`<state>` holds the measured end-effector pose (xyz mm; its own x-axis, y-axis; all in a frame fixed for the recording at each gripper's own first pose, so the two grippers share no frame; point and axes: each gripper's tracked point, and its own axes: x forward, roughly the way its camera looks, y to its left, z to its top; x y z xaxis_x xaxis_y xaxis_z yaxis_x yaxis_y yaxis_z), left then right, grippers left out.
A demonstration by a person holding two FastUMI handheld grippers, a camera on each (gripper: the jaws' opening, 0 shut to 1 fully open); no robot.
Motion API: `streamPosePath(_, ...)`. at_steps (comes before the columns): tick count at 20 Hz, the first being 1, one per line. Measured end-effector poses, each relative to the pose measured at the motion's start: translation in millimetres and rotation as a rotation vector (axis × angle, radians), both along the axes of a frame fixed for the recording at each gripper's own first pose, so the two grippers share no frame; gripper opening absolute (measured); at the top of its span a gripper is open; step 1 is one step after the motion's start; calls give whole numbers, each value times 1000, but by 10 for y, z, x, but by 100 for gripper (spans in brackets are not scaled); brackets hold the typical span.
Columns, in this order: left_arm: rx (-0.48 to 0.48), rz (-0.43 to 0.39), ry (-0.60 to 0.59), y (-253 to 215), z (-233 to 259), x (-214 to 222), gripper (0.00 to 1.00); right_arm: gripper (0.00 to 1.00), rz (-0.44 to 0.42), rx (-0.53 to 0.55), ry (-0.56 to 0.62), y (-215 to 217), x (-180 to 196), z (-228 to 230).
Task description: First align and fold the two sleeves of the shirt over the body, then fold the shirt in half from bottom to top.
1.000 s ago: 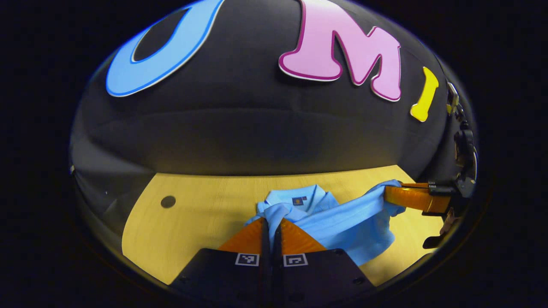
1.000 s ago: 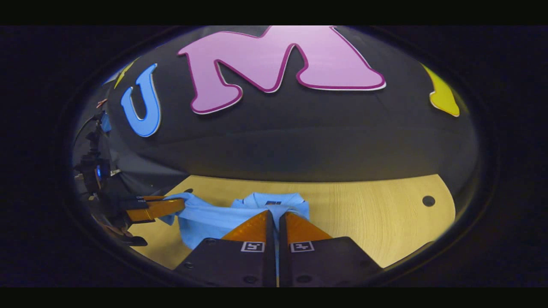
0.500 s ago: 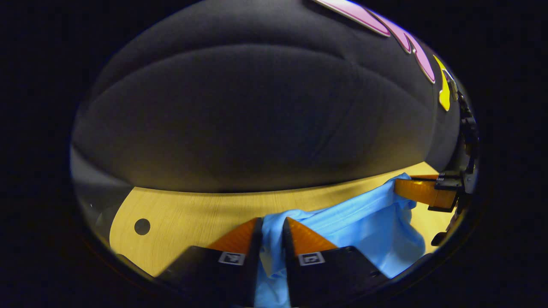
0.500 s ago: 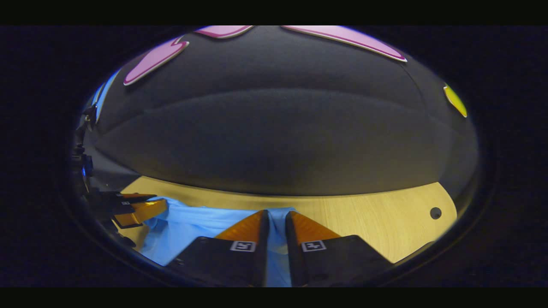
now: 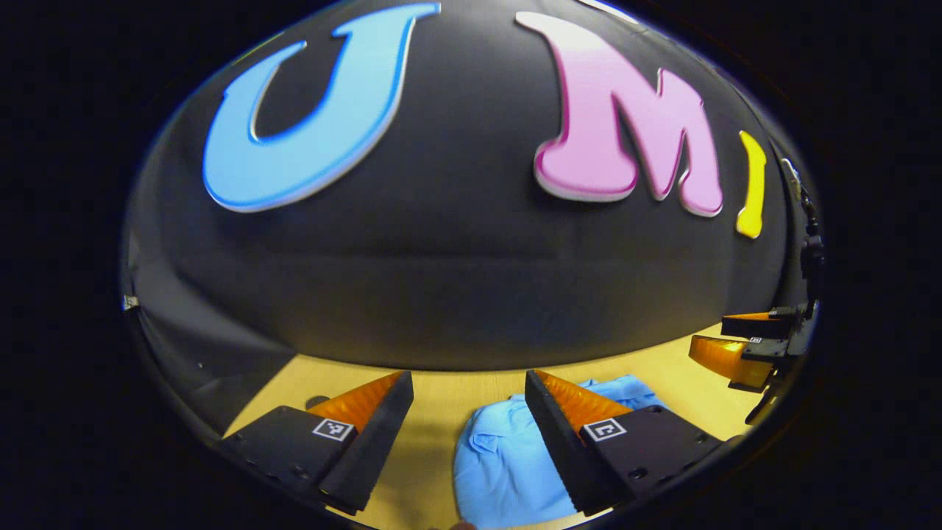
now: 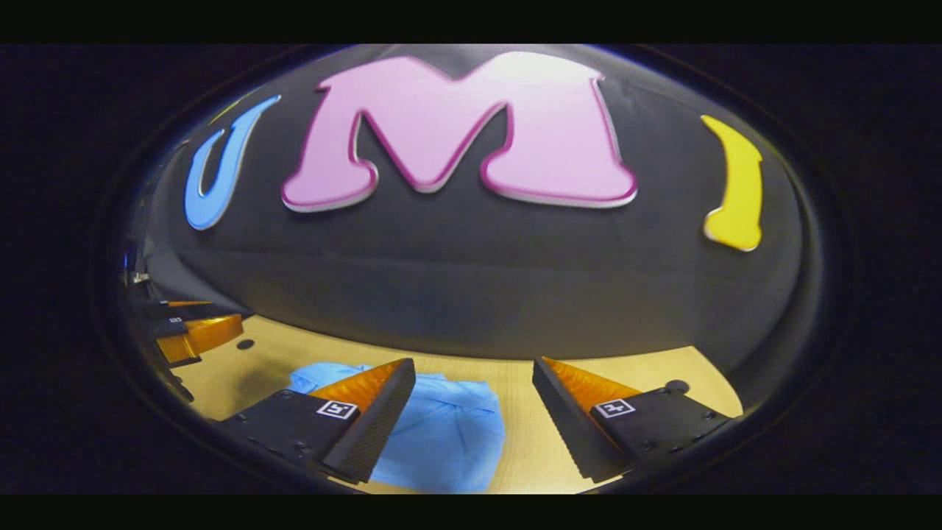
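The light blue shirt (image 5: 508, 460) lies folded in a compact bundle on the wooden table (image 5: 441, 401), below and between my fingers in the left gripper view. My left gripper (image 5: 469, 386) hangs open above it, holding nothing. In the right gripper view the same shirt (image 6: 441, 434) lies low and left of centre, partly behind my left finger. My right gripper (image 6: 475, 372) is open too, with nothing between its fingers. Each gripper appears at the edge of the other's view: the right gripper (image 5: 743, 346) far right, the left gripper (image 6: 195, 331) far left, both off the cloth.
The black booth wall stands close behind the table. A round hole in the tabletop (image 6: 675, 386) sits just right of my right gripper's fingers, another hole (image 6: 245, 344) near the far-left gripper. Bare wood (image 6: 530, 449) lies right of the shirt.
Both grippers were shut on the shirt's hem and carried it toward the collar. They have since let go, opened wide and lifted; the shirt now lies folded on the table.
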<state>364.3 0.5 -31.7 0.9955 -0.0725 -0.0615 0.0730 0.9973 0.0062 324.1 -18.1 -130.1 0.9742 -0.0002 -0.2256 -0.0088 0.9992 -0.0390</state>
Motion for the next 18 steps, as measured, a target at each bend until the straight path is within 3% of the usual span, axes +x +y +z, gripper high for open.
streamPosePath(5,-94,-16,-120,41,625,-1385,97,100,-35,-4,-142,-95,-1082,969)
streamPosePath(7,-87,-25,-142,61,768,-1945,98,100,-21,-28,-166,-47,-1565,1190)
streamPosePath(11,-53,-21,-207,-6,1011,-3198,98,99,39,0,-236,199,-2519,1640)
streamPosePath(14,-105,-24,-249,-147,1094,-3868,94,99,137,0,-291,497,-3102,1791)
streamPosePath(15,-116,-31,-268,-251,1097,-4158,98,100,160,-11,-330,580,-3336,1873)
streamPosePath(17,-76,-18,-299,-394,1001,-4570,94,97,182,-19,-370,693,-3716,1899)
streamPosePath(18,-70,-17,-296,-453,936,-4690,98,97,191,-21,-376,733,-3857,1875)
